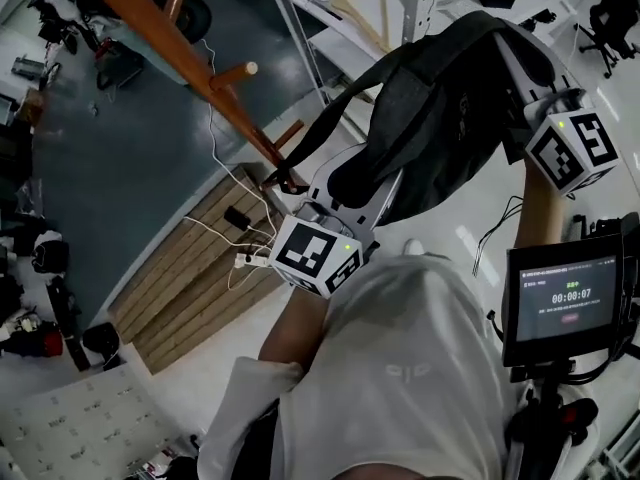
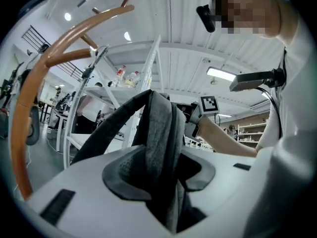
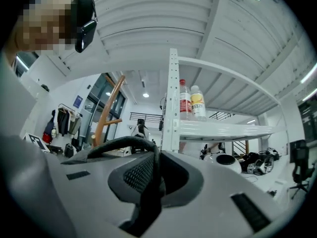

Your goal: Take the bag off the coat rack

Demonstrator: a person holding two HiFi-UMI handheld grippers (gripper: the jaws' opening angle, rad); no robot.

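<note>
A dark grey backpack (image 1: pixel 430 118) hangs in the air between my two grippers, apart from the brown wooden coat rack (image 1: pixel 190 63) at the upper left. My left gripper (image 1: pixel 345 180) is shut on a thick fold of the bag's grey fabric (image 2: pixel 158 133), which fills the gap between its jaws. My right gripper (image 1: pixel 522 68) is shut on a thin dark strap (image 3: pixel 143 152) that loops up out of its jaws. In the left gripper view the rack's curved arm (image 2: pixel 29 98) stands to the left of the bag. It shows far off in the right gripper view too (image 3: pixel 110 105).
A white metal shelf unit (image 1: pixel 370 8) stands behind the bag, with two bottles (image 3: pixel 190 100) on one shelf. A wood-pattern mat (image 1: pixel 200 278) with a white power strip (image 1: pixel 245 258) lies on the floor. A small screen (image 1: pixel 565 298) is at the right.
</note>
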